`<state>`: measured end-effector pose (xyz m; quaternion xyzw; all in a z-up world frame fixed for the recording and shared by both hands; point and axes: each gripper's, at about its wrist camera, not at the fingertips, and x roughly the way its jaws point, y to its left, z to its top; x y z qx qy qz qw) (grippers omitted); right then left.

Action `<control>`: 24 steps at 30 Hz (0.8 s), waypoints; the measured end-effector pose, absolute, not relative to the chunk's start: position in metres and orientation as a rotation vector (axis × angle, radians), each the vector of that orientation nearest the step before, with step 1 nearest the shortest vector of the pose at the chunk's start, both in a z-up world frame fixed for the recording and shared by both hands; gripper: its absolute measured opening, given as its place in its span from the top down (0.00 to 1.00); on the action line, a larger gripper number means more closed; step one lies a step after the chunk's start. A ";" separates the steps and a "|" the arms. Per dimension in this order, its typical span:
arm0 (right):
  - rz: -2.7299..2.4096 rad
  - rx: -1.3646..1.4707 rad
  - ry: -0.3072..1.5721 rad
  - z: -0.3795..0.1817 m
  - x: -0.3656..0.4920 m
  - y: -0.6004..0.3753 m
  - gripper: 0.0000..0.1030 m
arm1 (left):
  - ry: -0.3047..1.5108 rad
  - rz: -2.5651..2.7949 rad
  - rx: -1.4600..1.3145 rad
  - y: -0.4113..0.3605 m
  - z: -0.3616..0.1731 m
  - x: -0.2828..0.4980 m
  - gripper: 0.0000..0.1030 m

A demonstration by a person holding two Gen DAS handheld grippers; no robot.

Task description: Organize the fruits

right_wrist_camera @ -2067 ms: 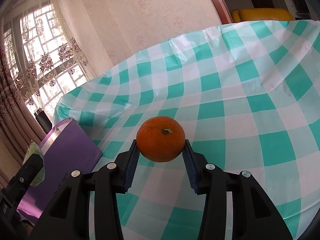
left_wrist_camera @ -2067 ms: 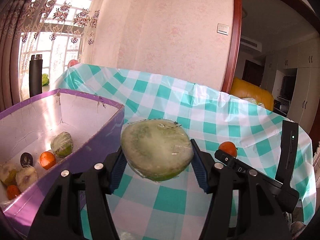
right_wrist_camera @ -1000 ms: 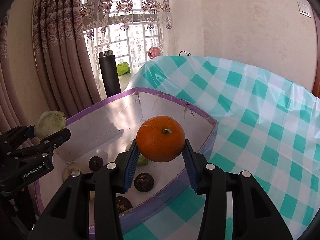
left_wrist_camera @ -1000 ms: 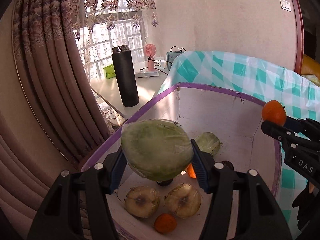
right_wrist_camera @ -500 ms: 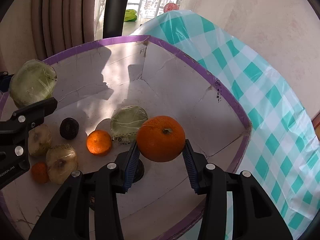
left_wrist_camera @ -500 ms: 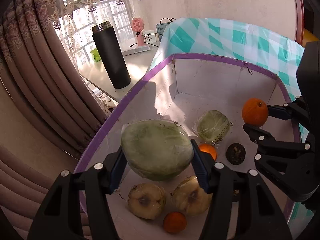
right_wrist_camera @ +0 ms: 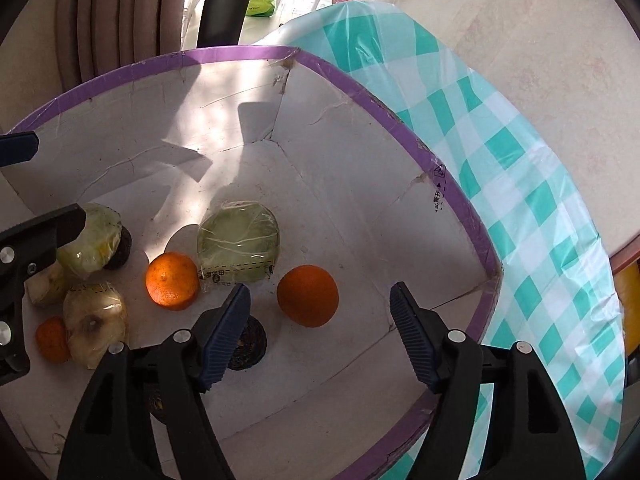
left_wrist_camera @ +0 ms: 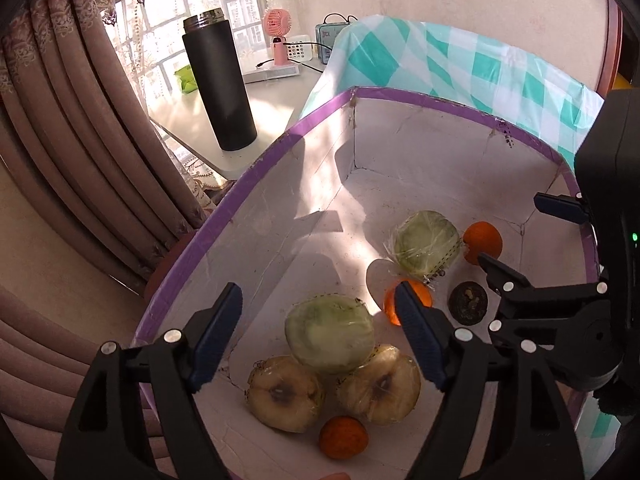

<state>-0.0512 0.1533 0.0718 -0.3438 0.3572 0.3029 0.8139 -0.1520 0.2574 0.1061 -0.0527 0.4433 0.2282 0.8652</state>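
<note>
Left wrist view: your left gripper (left_wrist_camera: 320, 338) released, jaws just opened, nothing between pads. Wrapped green fruit (left_wrist_camera: 330, 334) sits at frame centre-low in box (left_wrist_camera: 256, 162), resting on two wrapped pale fruits (left_wrist_camera: 286, 392). Lift straight up, do not knock pile.

Right wrist view: your right gripper (right_wrist_camera: 320, 330) released too, jaws just opened. Orange (right_wrist_camera: 307, 295) lies free on box floor, frame centre, between jaws but pads not touching. Skin bright, smooth. Pull back slowly, it may roll. Second orange (right_wrist_camera: 172, 280) left of it, beside another wrapped green fruit (right_wrist_camera: 238, 248).
</note>
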 end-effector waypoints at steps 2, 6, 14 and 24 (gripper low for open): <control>0.646 -0.746 0.755 0.072 -0.052 0.154 0.26 | 0.933 0.483 -0.115 0.258 0.106 -0.153 0.22; 0.645 -0.735 0.746 0.075 -0.053 0.153 0.17 | 0.916 0.486 -0.125 0.259 0.109 -0.155 0.13; 0.637 -0.704 0.800 0.074 -0.059 0.151 0.17 | 0.781 0.517 -0.128 0.253 0.133 -0.172 0.02; 0.744 -0.599 0.940 0.090 -0.080 0.156 0.17 | 0.831 0.482 -0.231 0.266 0.145 -0.163 0.02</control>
